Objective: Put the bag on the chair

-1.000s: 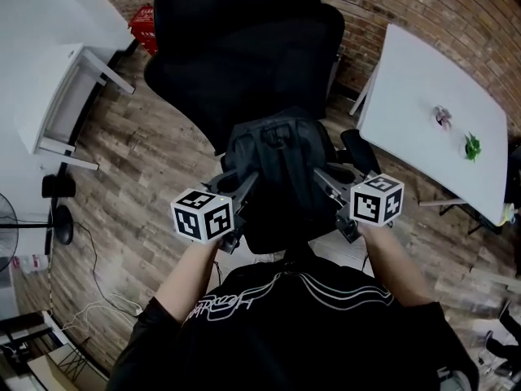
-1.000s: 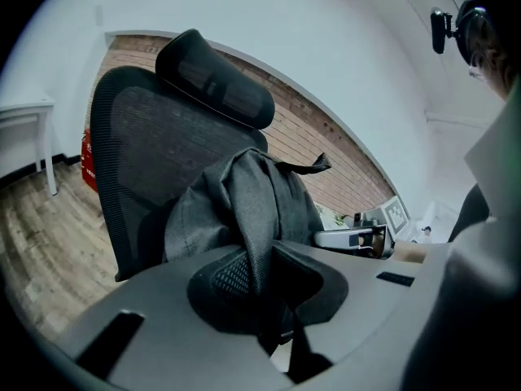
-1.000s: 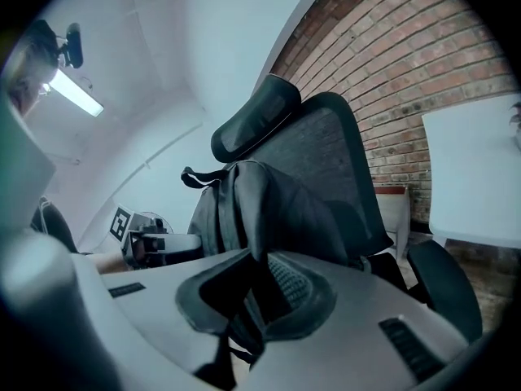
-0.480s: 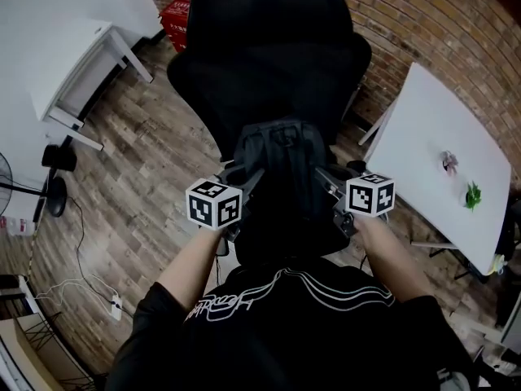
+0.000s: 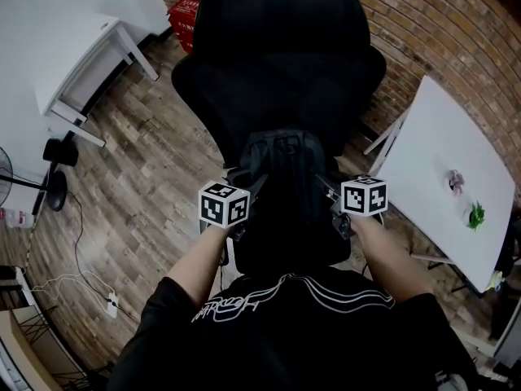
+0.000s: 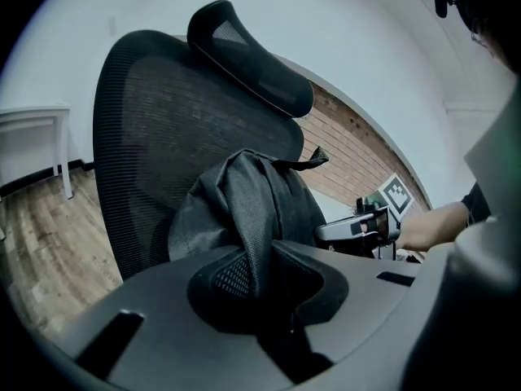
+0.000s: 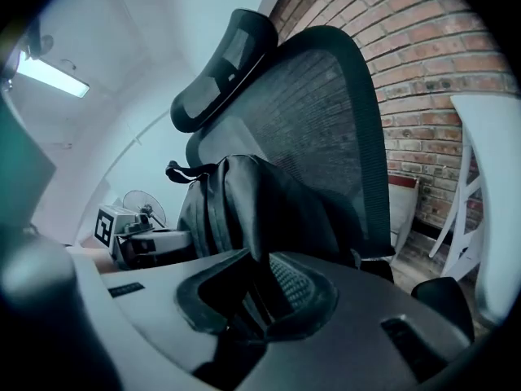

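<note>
Head view: chair [image 5: 285, 63] on plank floor [image 5: 138, 177], brick wall [image 5: 444, 31] behind.

Black woven cloth on the backpack [image 6: 252, 210], matt, with a fine ribbed weave. The office chair [image 6: 155, 137] shows dark open mesh across its back, and its headrest [image 6: 252, 63] has a smooth matt rim. The left claw [image 6: 262, 296] has a matt grey plastic shell. The floor [image 5: 138, 177] is worn wood plank, the wall [image 5: 456, 15] rough brick, and the desk [image 5: 444, 161] smooth white.

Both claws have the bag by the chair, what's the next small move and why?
Probably lower the bag onto the chair seat before letting go: the left claw and right claw are each shut on its fabric, it hangs in front of the chair's back, and no view shows it resting on anything.
</note>
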`<control>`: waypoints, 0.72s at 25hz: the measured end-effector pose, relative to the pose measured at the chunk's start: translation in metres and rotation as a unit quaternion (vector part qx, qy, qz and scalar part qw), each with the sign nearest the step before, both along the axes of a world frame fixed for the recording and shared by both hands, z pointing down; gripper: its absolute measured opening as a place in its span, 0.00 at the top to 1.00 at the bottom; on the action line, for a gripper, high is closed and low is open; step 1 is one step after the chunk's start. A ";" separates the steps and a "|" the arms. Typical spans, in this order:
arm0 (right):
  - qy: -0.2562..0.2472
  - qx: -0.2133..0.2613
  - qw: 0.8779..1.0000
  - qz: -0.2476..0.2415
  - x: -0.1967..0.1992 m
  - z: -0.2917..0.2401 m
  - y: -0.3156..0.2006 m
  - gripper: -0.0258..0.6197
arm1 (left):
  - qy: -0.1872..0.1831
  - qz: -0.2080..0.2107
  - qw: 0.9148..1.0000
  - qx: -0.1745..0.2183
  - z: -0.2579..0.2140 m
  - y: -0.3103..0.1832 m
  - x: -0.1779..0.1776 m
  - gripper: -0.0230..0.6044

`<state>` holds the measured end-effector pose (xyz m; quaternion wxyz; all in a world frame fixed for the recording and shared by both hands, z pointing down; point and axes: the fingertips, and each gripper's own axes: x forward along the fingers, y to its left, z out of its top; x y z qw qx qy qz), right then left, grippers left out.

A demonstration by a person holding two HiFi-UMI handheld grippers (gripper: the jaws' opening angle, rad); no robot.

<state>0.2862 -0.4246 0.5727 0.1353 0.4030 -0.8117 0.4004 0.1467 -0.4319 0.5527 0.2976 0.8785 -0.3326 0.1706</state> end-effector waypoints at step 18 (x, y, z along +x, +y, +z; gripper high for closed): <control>0.001 -0.051 0.999 -0.008 -0.012 0.061 -0.010 0.87 | -0.011 -0.012 1.000 -0.023 0.061 -0.014 -0.011 0.85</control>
